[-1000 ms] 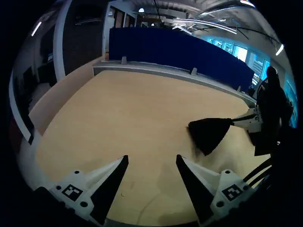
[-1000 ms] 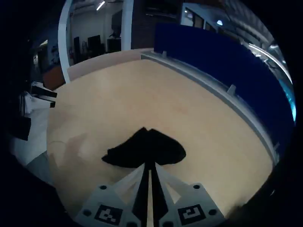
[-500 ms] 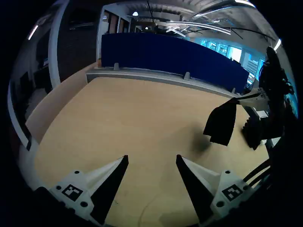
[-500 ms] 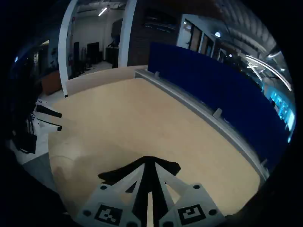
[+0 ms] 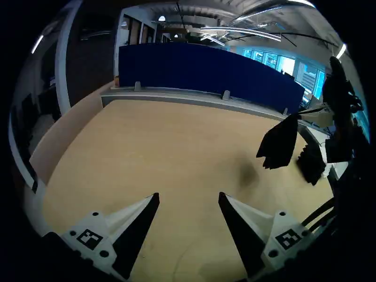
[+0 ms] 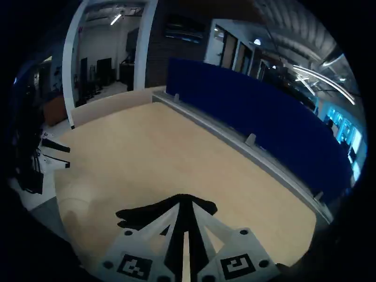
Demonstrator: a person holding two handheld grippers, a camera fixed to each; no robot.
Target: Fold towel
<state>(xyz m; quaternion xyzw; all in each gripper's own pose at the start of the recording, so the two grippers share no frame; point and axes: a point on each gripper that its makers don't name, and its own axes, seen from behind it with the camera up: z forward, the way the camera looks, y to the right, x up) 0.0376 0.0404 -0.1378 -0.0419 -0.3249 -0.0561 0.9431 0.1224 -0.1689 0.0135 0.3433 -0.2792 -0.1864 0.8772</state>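
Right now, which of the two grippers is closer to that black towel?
Right. The right gripper is clamped on the towel, holding it in the air above the table. The left gripper hangs open, low over the table, well apart from the towel.

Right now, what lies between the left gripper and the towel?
From the left gripper to the hanging towel: bare tabletop with the towel's shadow, in the left gripper view.
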